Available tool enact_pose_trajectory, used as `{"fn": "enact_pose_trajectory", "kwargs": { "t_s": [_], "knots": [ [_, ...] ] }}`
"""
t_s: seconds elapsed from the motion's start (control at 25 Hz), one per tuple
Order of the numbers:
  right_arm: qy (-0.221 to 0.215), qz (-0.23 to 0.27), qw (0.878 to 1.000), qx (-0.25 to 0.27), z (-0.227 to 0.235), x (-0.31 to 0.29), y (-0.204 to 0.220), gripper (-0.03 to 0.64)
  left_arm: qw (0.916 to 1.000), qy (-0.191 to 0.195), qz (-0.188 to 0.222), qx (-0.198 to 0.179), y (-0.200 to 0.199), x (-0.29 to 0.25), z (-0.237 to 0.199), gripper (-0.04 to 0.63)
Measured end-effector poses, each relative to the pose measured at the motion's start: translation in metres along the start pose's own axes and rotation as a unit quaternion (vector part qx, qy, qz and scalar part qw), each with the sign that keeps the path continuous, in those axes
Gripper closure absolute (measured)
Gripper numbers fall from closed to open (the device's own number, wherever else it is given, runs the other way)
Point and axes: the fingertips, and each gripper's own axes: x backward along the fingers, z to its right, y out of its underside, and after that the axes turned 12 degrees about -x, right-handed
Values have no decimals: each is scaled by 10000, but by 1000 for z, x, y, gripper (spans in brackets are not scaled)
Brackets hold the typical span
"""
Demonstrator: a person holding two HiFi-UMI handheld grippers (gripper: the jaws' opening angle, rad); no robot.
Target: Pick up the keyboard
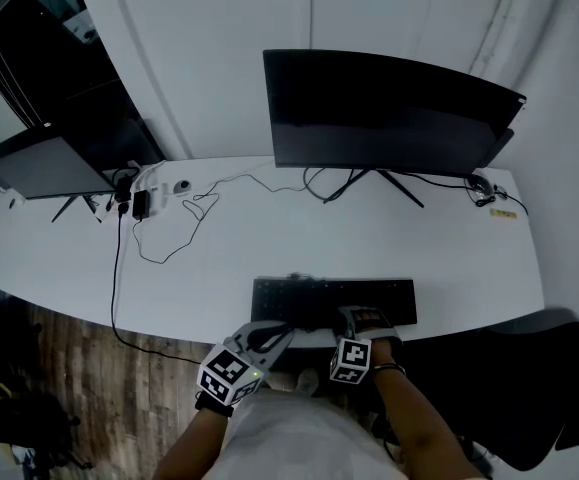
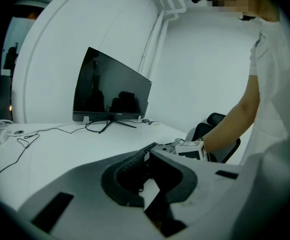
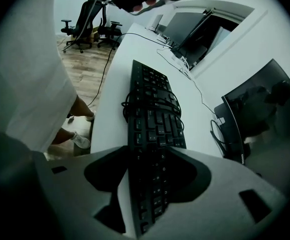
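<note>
A black keyboard [image 1: 334,300] lies along the near edge of the white desk [image 1: 269,238], with its cable coiled [image 3: 150,101] on top of the keys. My right gripper [image 1: 361,318] points steeply down over the keyboard's right part. In the right gripper view the keyboard [image 3: 152,114] runs lengthwise between the wide jaws of the right gripper [image 3: 152,156], which stands open, a strip of desk showing beside one jaw. My left gripper [image 1: 287,330] hovers at the keyboard's front edge, shut with nothing seen in it; past the left gripper [image 2: 149,166] the keyboard's end [image 2: 147,151] shows.
A large dark monitor [image 1: 389,108] stands at the back of the desk, a smaller one [image 1: 49,168] at the far left. Loose cables [image 1: 169,228] and a small adapter lie left of centre. A black office chair [image 1: 539,388] is at the right, wooden floor below.
</note>
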Motion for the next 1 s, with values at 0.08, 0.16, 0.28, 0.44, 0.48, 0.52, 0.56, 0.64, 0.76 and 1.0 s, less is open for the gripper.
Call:
{"fn": "enact_pose_trajectory", "kwargs": {
  "t_s": [0.08,0.16,0.28,0.44,0.48,0.52,0.56,0.64,0.76,1.0],
  "knots": [
    [25,-31,10000,86,0,1,-2,393,10000,2,-18,8,3,-1,-1,566],
    [20,-43,9999,94,-1,1,-1,403,10000,19,-30,-1,2,-2,-1,566],
    [26,-34,10000,67,-6,-2,0,408,10000,57,-39,-17,2,-3,-1,566],
    [15,-62,10000,44,-4,0,-1,443,9999,130,-76,-28,0,-5,1,566],
    [-4,-76,10000,32,-4,0,-1,447,9998,152,-86,-46,1,-6,2,566],
    [-31,-92,9999,30,-4,1,-1,449,9998,166,-90,-69,1,-7,3,566],
    [-63,-101,9999,26,-4,1,-1,453,9998,171,-87,-90,1,-7,4,566],
    [-142,-104,9998,0,-4,3,-2,457,9998,168,-77,-118,1,-6,4,566],
    [-293,-130,9995,-36,-2,6,-3,460,9998,157,-82,-129,0,-4,2,566],
    [-899,-218,9956,-150,6,18,-8,466,9999,107,-67,-110,-3,2,-1,566]
  ]
}}
